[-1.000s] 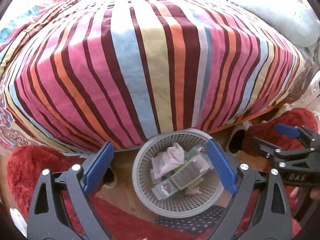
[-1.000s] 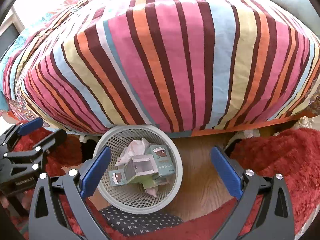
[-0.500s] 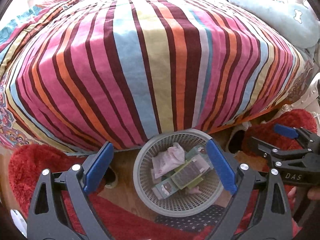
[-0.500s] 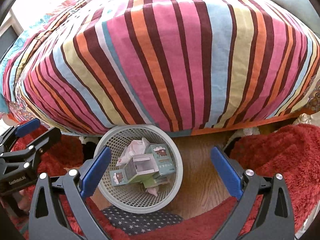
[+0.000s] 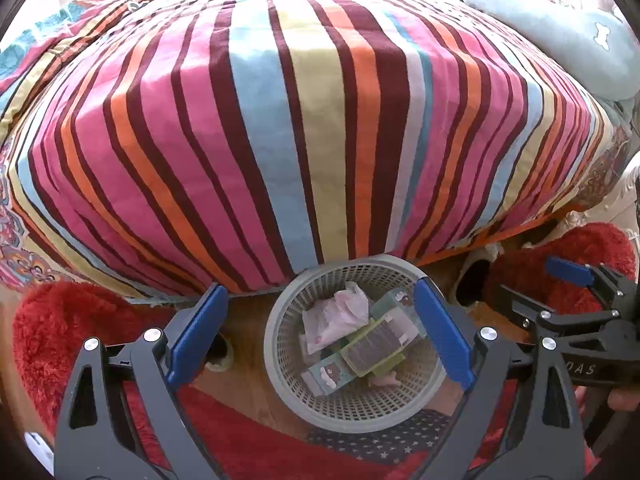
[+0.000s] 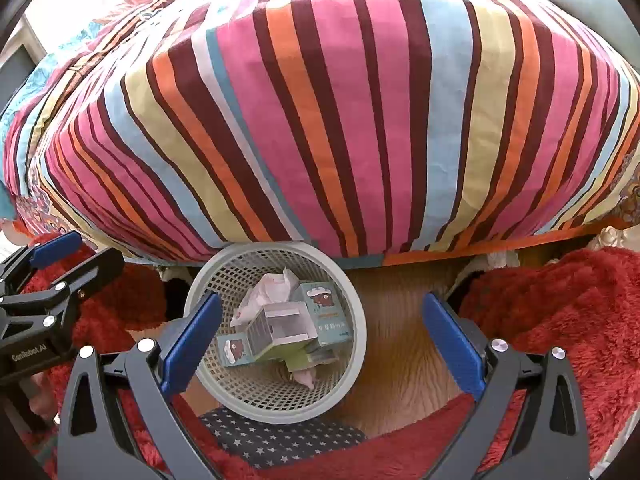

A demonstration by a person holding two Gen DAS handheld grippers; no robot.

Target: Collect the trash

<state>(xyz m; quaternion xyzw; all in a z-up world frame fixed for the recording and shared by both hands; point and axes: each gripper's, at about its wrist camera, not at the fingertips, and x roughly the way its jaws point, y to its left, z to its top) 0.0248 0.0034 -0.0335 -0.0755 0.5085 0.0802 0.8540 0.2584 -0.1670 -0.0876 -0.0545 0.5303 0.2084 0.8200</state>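
I hold both tongs, left tongs point(image 5: 320, 336) and right tongs point(image 6: 320, 340), apart and empty above the basket point(image 6: 208, 280), since its trash point(image 6: 288, 328) sits collected.

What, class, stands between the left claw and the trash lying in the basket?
Nothing visible: the left claw hangs open above the open-topped basket, and the cartons and crumpled wrapper lie uncovered inside.
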